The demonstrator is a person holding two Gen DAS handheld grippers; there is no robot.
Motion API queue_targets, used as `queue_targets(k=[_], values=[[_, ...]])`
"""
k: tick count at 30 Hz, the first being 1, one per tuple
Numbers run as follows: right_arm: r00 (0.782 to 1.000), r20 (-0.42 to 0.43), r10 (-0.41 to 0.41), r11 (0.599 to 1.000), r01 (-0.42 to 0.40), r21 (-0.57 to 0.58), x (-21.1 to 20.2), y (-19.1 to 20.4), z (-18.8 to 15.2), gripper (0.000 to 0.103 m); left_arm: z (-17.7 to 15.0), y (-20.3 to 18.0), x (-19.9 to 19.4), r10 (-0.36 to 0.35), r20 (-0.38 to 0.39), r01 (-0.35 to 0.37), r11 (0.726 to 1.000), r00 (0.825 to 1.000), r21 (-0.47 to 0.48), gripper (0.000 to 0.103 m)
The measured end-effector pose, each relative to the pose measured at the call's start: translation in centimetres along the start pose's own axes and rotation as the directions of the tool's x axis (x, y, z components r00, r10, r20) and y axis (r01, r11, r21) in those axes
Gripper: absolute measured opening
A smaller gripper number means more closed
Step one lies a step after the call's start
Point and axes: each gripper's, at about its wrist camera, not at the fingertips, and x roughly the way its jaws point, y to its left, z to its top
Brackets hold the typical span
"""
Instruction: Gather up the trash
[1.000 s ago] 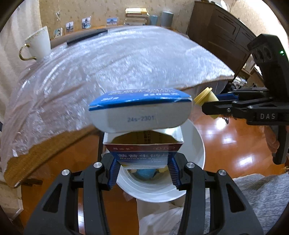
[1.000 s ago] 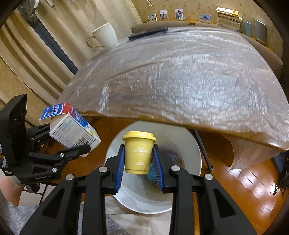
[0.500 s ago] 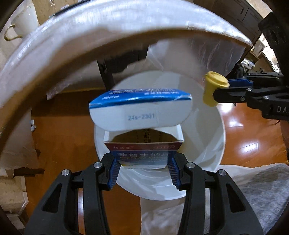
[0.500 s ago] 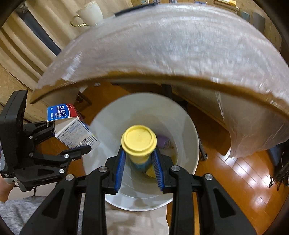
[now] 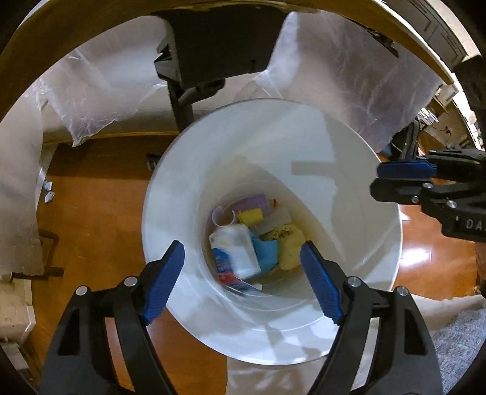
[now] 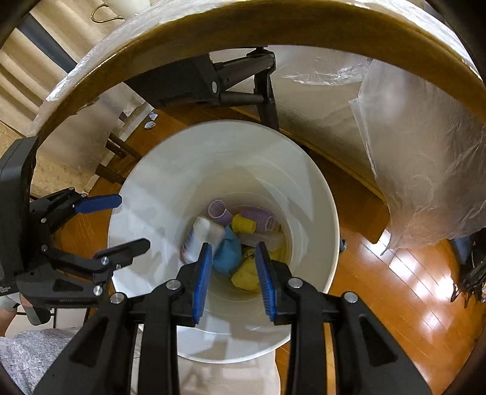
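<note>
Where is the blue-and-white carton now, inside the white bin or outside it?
Inside. The carton lies on its side at the bottom of the bin among other trash, and the left claw above it is open and holds nothing.

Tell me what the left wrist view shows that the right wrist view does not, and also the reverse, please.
Only the left wrist view shows the left claw head-on, open wide and holding nothing, with the right claw entering from the side. Only the right wrist view shows the gold handle of a white cup on the table above, and the right claw head-on, open. Both show the round white plastic bin, with the blue-and-white paper carton and crumpled yellow trash at its bottom.
</note>
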Motion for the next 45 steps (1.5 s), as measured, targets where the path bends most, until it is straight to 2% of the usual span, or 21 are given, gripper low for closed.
queue_targets(k=[3,6,8,10,11,12,13,14,15,16,17,19,20,22,23,25,29,33,37,41,45], values=[[1.000,0.009,-0.005,1.000,0.005,-0.010,-0.6,0.1,0.2,0.031,0.1,0.1,-0.6,0.004,0.009,-0.004,1.000,1.000,0.001,0.080],[1.000,0.011,-0.027,0.999,0.028,-0.029,-2.6,0.7,0.5,0.041,0.5,0.0,-1.9,0.016,0.013,-0.016,1.000,1.000,0.004,0.080],[0.998,0.059,-0.008,0.997,0.013,-0.080,-5.8,1.9,0.8,0.044,1.1,-0.2,-5.0,0.015,0.058,-0.016,1.000,0.998,0.015,0.080],[0.991,0.135,0.002,0.990,0.017,-0.142,-9.2,3.2,1.3,0.063,1.9,-0.7,-9.9,0.009,0.177,-0.014,0.999,0.984,0.030,0.080],[0.979,0.203,0.008,0.983,0.029,-0.179,-11.6,3.9,2.1,0.074,2.6,-0.7,-12.7,0.013,0.252,-0.023,0.999,0.968,0.039,0.080],[0.968,0.249,0.009,0.981,0.040,-0.191,-12.9,4.1,2.8,0.080,3.2,-0.5,-14.6,0.015,0.304,-0.028,0.999,0.953,0.039,0.092],[0.948,0.319,0.004,0.979,0.061,-0.193,-14.7,4.1,4.0,0.094,4.3,0.3,-17.3,0.025,0.388,-0.039,0.999,0.921,0.028,0.102],[0.930,0.368,-0.005,0.980,0.078,-0.183,-15.6,3.9,5.1,0.099,5.3,1.3,-19.5,0.047,0.472,-0.057,0.998,0.880,0.006,0.102],[0.901,0.433,-0.017,0.982,0.096,-0.161,-16.7,3.1,6.9,0.099,6.1,2.0,-20.6,0.077,0.517,-0.080,0.997,0.853,-0.017,0.102],[0.888,0.459,-0.038,0.985,0.112,-0.134,-17.0,2.4,8.4,0.099,7.7,3.6,-21.7,0.137,0.566,-0.124,0.990,0.813,-0.061,0.102],[0.875,0.478,-0.081,0.987,0.138,-0.084,-17.0,1.0,10.9,0.099,9.2,5.1,-22.0,0.198,0.580,-0.167,0.980,0.790,-0.107,0.102],[0.864,0.492,-0.102,0.990,0.136,-0.035,-16.4,-1.2,14.2,0.099,11.9,8.3,-21.3,0.270,0.577,-0.201,0.963,0.771,-0.182,0.102],[0.865,0.483,-0.137,0.989,0.145,0.020,-15.4,-3.2,16.7,0.099,13.1,10.1,-20.6,0.296,0.561,-0.201,0.953,0.773,-0.226,0.102],[0.873,0.455,-0.178,0.984,0.161,0.077,-13.7,-5.7,19.9,0.099,15.8,14.1,-18.0,0.331,0.491,-0.190,0.930,0.806,-0.314,0.102],[0.880,0.423,-0.215,0.976,0.185,0.113,-12.4,-7.3,21.9,0.099,16.8,15.5,-16.9,0.331,0.474,-0.176,0.923,0.816,-0.342,0.102],[0.889,0.398,-0.226,0.972,0.179,0.152,-11.1,-9.3,24.1,0.099,18.6,17.8,-14.7,0.346,0.432,-0.175,0.905,0.833,-0.387,0.102],[0.885,0.350,-0.308,0.944,0.240,0.225,-8.3,-12.5,27.9,0.099,20.7,20.6,-11.1,0.393,0.346,-0.227,0.873,0.852,-0.432,0.102],[0.867,0.327,-0.375,0.921,0.311,0.233,-7.0,-14.0,29.2,0.099,22.0,21.4,-9.1,0.399,0.304,-0.235,0.858,0.865,-0.457,0.102],[0.869,0.307,-0.388,0.914,0.318,0.252,-6.1,-15.6,29.6,0.099,22.6,22.4,-7.9,0.366,0.267,-0.214,0.859,0.891,-0.464,0.102],[0.863,0.304,-0.404,0.908,0.337,0.248,-6.0,-15.7,29.5,0.099,22.7,23.2,-7.5,0.348,0.245,-0.197,0.853,0.905,-0.484,0.102],[0.859,0.300,-0.414,0.901,0.342,0.266,-5.8,-15.8,29.9,0.099,22.9,23.3,-7.1,0.367,0.215,-0.230,0.849,0.905,-0.476,0.102]])
